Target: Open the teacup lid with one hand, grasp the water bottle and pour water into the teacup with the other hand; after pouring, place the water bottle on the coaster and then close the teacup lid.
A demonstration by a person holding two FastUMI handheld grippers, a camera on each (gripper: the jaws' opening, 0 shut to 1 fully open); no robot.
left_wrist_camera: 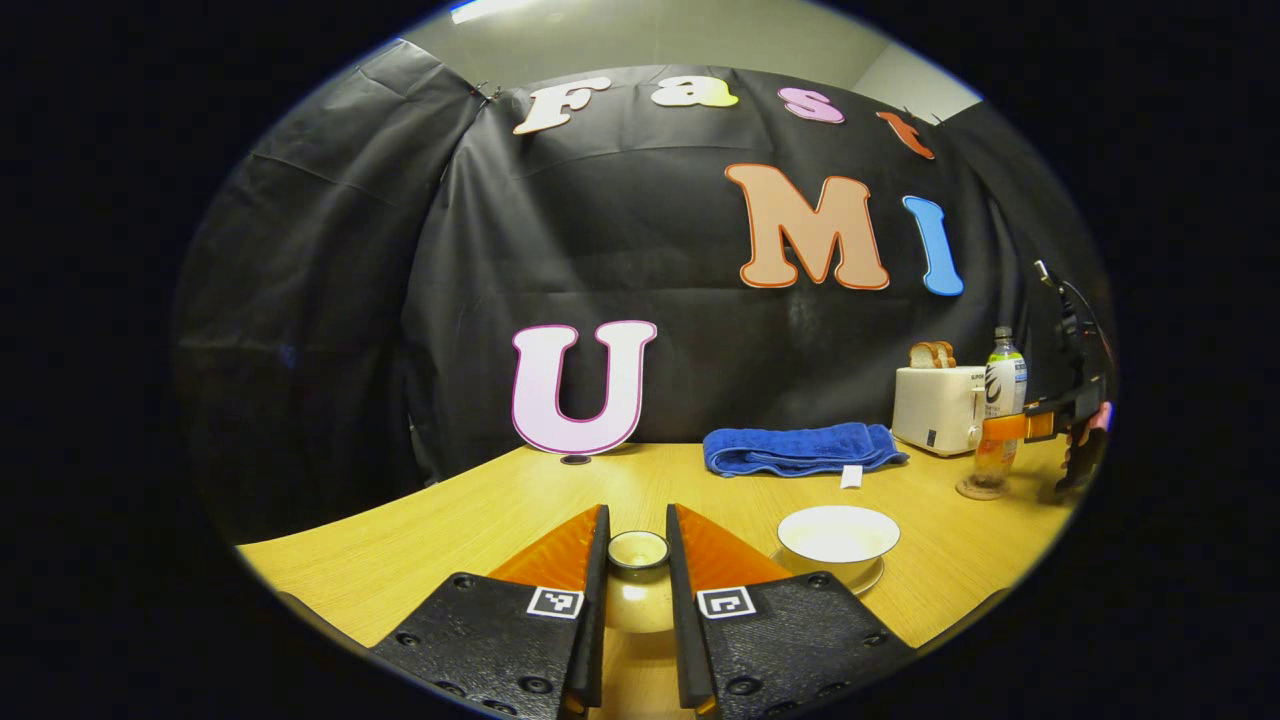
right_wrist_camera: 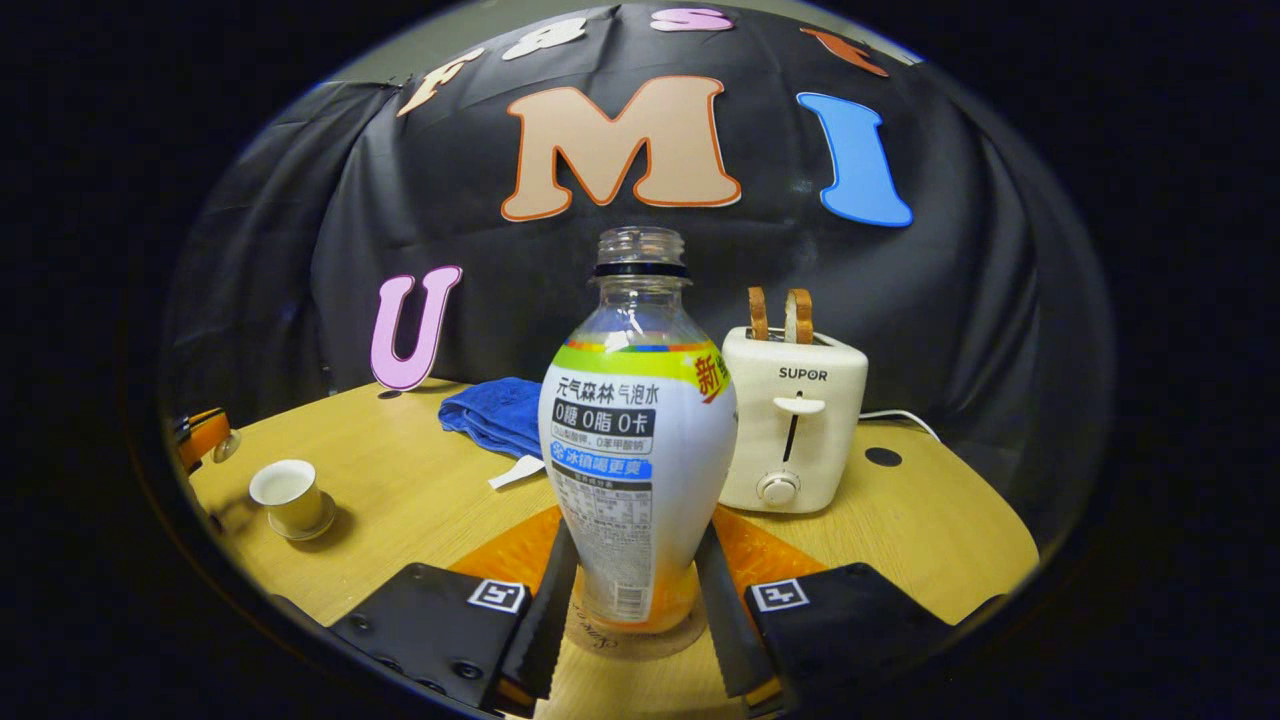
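Note:
My left gripper [left_wrist_camera: 638, 520] is shut on the cream teacup lid [left_wrist_camera: 638, 600], held by its ring knob above the table. The open white teacup [left_wrist_camera: 838, 533] sits on its saucer just to the right of it. The uncapped water bottle [right_wrist_camera: 638, 450], with a little orange liquid at its bottom, stands upright on the round coaster [right_wrist_camera: 620, 640]. My right gripper [right_wrist_camera: 635, 530] has both fingers pressed on the bottle's lower body. In the left gripper view that gripper [left_wrist_camera: 1030, 428] grips the bottle [left_wrist_camera: 1003, 385] at the far right. In the right gripper view the teacup [right_wrist_camera: 285, 493] is at the far left.
A white toaster [right_wrist_camera: 795, 420] with two bread slices stands right behind the bottle. A folded blue towel [left_wrist_camera: 800, 448] lies at the back of the wooden table [left_wrist_camera: 450, 520]. A hand [left_wrist_camera: 1090, 425] holds the right gripper near the table's right edge.

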